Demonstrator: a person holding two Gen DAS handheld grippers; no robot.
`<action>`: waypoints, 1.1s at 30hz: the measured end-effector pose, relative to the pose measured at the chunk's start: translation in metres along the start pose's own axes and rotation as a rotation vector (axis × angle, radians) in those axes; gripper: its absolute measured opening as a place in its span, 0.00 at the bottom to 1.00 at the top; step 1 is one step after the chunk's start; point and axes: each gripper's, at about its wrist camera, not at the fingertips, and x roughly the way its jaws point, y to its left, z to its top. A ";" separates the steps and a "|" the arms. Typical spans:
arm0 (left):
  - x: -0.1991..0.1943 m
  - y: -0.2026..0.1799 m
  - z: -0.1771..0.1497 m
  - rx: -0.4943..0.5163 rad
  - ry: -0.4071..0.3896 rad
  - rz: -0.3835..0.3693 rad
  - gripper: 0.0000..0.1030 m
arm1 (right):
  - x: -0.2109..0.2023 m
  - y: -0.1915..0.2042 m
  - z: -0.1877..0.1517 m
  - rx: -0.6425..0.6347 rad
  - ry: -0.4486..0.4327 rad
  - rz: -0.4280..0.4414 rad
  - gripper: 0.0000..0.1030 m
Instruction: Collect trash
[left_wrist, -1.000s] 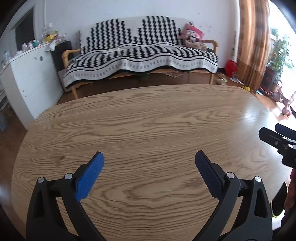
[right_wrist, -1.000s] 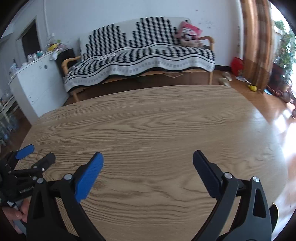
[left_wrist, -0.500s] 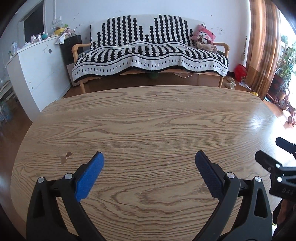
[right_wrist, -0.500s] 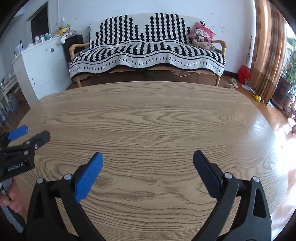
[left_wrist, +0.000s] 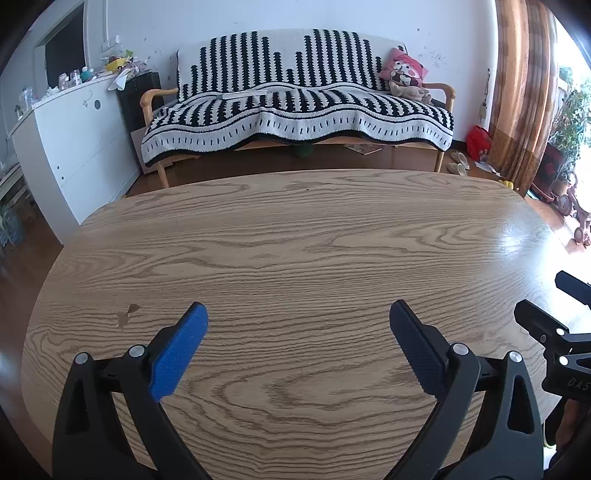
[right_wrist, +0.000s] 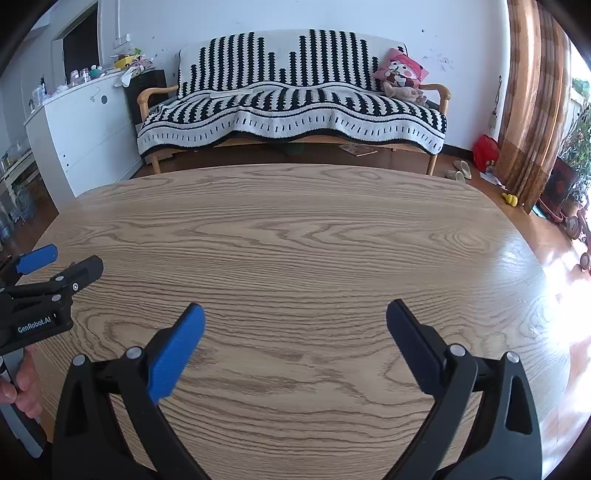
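Wooden table (left_wrist: 295, 240) is seen bare across the frame's middle; no trash is seen on it. Left gripper (left_wrist: 297, 326) and right gripper (right_wrist: 295, 325) are held wide, empty, so trash could be gone or elsewhere.

Our right gripper (right_wrist: 295, 317) hangs wide open over the wooden table (right_wrist: 295, 236). Our left gripper (right_wrist: 61, 264) shows at near left. A striped sofa (right_wrist: 291, 96) stands far behind.

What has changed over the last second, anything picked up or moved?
Nothing taken or released. Both cameras swung, so the sofa sits more centred. The left gripper and right gripper stay open and empty over the table.
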 end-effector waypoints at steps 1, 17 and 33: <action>0.000 -0.001 0.000 -0.001 0.000 0.001 0.93 | 0.000 0.000 0.000 0.000 0.000 0.000 0.93; -0.001 0.000 0.000 0.001 -0.002 0.001 0.93 | -0.001 -0.001 0.000 -0.001 0.002 0.000 0.93; -0.001 0.000 0.000 -0.002 0.000 0.001 0.93 | -0.002 -0.003 0.000 -0.002 0.002 -0.001 0.93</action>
